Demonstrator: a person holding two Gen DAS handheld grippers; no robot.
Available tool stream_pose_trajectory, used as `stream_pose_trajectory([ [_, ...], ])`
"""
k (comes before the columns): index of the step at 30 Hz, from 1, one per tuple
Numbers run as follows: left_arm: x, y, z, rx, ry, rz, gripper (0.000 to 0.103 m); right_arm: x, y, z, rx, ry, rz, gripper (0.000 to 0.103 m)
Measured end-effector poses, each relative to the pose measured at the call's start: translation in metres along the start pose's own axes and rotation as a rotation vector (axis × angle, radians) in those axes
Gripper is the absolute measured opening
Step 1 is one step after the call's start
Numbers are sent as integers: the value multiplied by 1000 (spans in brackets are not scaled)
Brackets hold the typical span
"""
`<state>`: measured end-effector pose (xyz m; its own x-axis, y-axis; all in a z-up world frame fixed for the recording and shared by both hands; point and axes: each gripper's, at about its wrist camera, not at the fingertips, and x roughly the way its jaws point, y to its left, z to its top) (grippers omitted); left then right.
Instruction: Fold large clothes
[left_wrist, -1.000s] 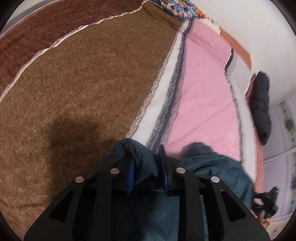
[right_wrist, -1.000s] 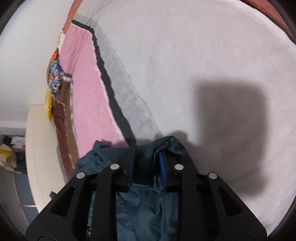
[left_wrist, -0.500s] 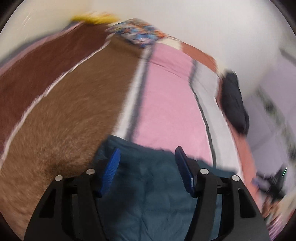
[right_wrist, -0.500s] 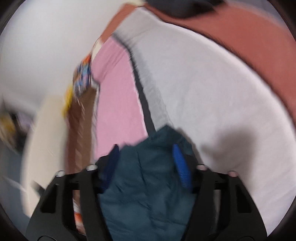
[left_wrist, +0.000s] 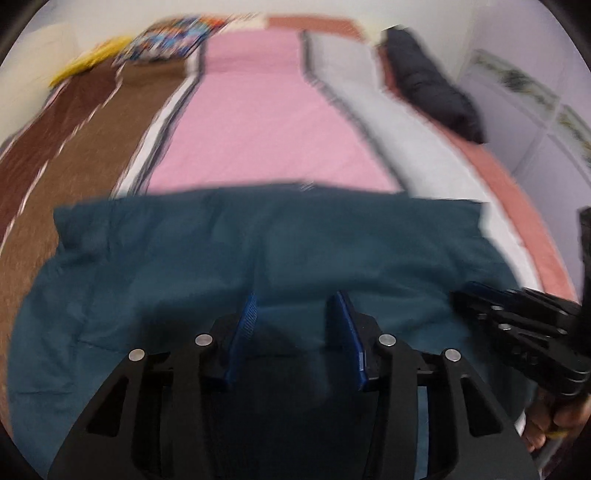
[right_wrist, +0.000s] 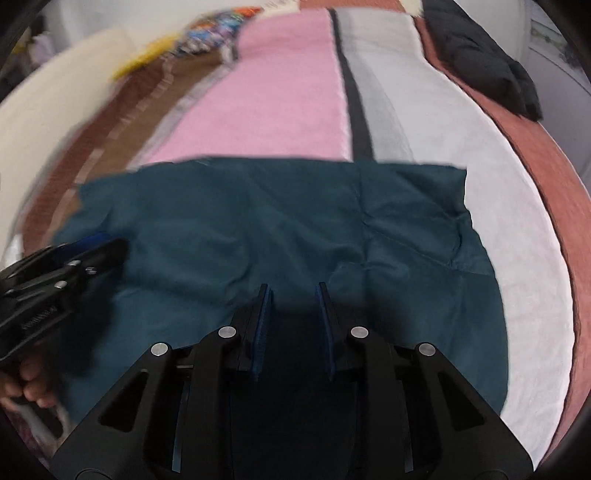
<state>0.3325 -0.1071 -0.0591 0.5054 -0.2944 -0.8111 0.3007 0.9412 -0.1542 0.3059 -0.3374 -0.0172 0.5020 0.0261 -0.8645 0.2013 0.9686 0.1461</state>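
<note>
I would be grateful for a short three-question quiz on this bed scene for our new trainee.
1. True or false: the teal garment lies spread across the striped blanket.
2. Which item lies at the far right edge of the bed? A) a black bundle B) a white towel C) a red cushion
3. Is cloth pinched between the pads of the left tongs or the right tongs?

Key
1. True.
2. A, the black bundle.
3. No. Both pairs have a gap between the pads, and the garment lies below them. Their jaws have just been closing, with nothing caught between them.
</note>
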Motion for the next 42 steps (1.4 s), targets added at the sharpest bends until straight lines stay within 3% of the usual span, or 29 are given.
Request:
stream_pose_trajectory([
  [4,20,19,7,-62,14,-30,38,22,-11,-1,35,15,9,17],
  [10,23,9,0,-30,7,2,38,20,-15,-2,43,20,11,17],
  [14,-17,20,-3,-39,-27,-18,39,-31,-36,-13,105,-30,94,21],
  [16,-57,41,-11,-36,-79,-22,48,-60,-38,-29,94,-69,102,29],
  [20,-133,83,-48,-43,-164,74,52,-111,-45,-79,115,-107,79,30],
  [23,-165,111,-92,-102,-152,125,53,-126,-46,-116,127,-97,54,30],
  [26,-153,133,-116,-136,-81,162,52,-110,-54,-135,139,-18,46,30],
  [30,-117,148,-113,-170,-12,168,53,-69,-70,-131,200,70,58,26],
  [33,-101,155,-111,-228,28,161,53,-55,-70,-127,223,105,56,27],
  [36,-92,156,-113,-215,54,170,54,-53,-73,-126,241,119,67,27],
  [39,-96,160,-112,-242,53,156,54,-60,-73,-122,252,126,59,27],
  [42,-125,163,-116,-311,-12,111,54,-96,-80,-126,312,58,96,31],
])
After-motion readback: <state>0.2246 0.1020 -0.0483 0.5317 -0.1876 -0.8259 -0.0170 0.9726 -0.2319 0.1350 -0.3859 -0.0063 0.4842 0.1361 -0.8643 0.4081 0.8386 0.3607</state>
